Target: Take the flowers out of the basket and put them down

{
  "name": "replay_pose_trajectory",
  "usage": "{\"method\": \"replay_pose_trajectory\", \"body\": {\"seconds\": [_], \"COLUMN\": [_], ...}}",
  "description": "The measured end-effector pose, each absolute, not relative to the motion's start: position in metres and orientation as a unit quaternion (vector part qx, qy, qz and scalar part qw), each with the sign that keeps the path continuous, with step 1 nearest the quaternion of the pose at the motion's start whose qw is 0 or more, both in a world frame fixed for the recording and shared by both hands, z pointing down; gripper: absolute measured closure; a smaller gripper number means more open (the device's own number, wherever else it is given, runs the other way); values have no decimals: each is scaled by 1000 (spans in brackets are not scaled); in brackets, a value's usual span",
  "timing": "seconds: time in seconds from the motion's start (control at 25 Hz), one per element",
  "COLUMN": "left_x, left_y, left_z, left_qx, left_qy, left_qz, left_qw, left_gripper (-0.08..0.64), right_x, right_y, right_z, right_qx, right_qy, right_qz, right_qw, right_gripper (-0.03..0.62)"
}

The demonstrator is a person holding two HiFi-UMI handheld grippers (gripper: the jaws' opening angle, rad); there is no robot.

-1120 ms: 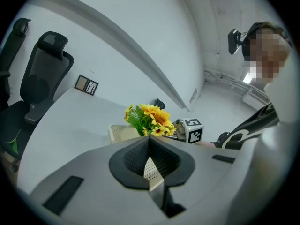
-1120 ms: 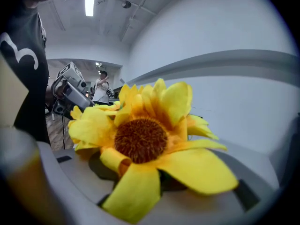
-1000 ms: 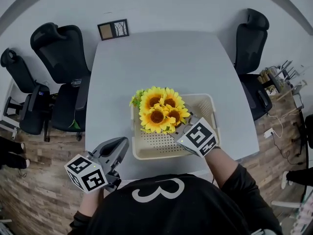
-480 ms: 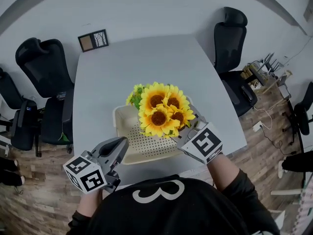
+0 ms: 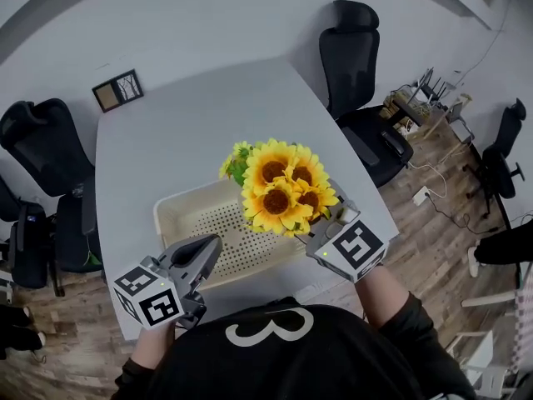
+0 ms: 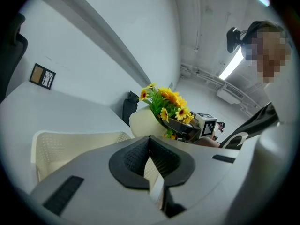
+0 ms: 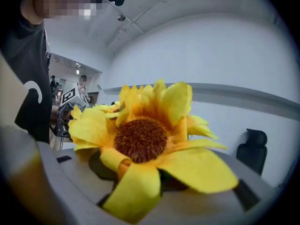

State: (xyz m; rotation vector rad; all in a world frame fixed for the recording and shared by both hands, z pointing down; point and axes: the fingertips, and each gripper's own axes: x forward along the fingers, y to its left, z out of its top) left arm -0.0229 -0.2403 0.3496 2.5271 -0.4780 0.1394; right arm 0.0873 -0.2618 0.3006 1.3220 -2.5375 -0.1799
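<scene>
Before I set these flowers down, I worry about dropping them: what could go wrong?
The right gripper holds the sunflowers low, under their wide heads, so the bunch may tip or slip. They hang close to the table's right edge; set down there, they could roll off.

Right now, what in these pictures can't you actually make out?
Stems of the flowers: right gripper view, petals cover them; head view, blooms cover them.
Where the right tool grips: hidden under the same petals in both views.
What the picture shows: head view, too small.
Near side of the basket: left gripper view, the left tool's body blocks it.
</scene>
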Motion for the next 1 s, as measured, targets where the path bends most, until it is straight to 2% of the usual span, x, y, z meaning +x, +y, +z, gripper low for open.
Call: {"method": "replay_pose_trajectory", "body": {"seconds": [0.12, 0.64, 1.0], "left_x": [27, 137, 175], "left_y": [-231, -224, -219], "left_z": [346, 354, 361], "left_qx": [945, 948, 945], "left_qy": [-164, -129, -140], "left_qz": [61, 90, 98], "left_qw": [275, 277, 280], "left_gripper": [548, 548, 548], "right_x": [140, 256, 301], "right_y": [-251, -234, -234], "right_z": [300, 323, 355], "right_qx": [474, 511, 511], "right_qy": [-868, -847, -847], "right_qz": [-59, -29, -8], "right_qw": [136, 140, 148], "right_gripper": [385, 385, 385]}}
